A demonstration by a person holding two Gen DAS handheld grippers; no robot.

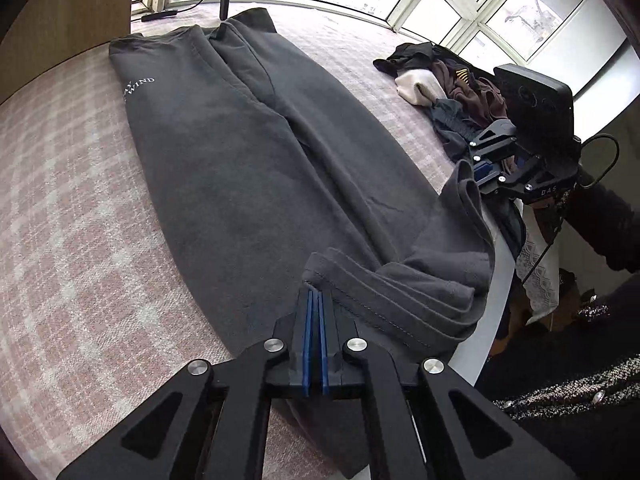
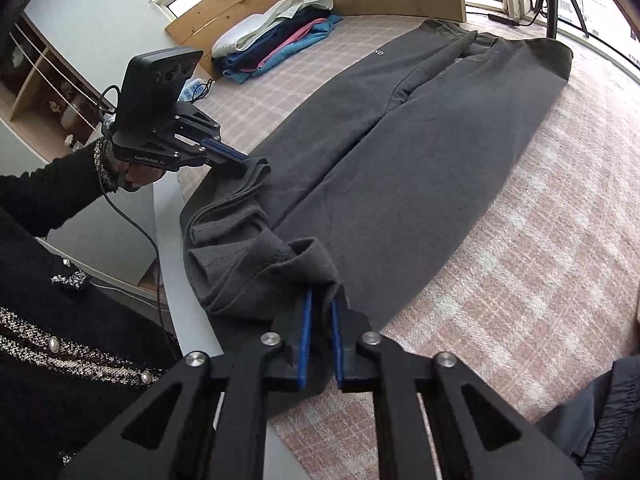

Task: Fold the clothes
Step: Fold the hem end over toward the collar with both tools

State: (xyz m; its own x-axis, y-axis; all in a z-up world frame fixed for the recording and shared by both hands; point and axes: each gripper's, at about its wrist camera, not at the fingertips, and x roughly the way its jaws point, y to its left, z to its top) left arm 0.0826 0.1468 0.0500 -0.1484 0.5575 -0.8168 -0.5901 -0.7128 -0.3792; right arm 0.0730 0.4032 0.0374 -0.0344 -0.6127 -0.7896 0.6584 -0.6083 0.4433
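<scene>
Trousers (image 1: 248,152), dark grey with white "WIND" lettering near the far waistband, lie flat along a pink checked bed (image 1: 80,240). Left gripper (image 1: 316,300) pinches one near hem, right gripper (image 2: 320,304) the other; "GenRobot.AI" marks the left gripper's body. Bare bedding lies both sides; a clothes heap (image 1: 448,88) sits far right
</scene>
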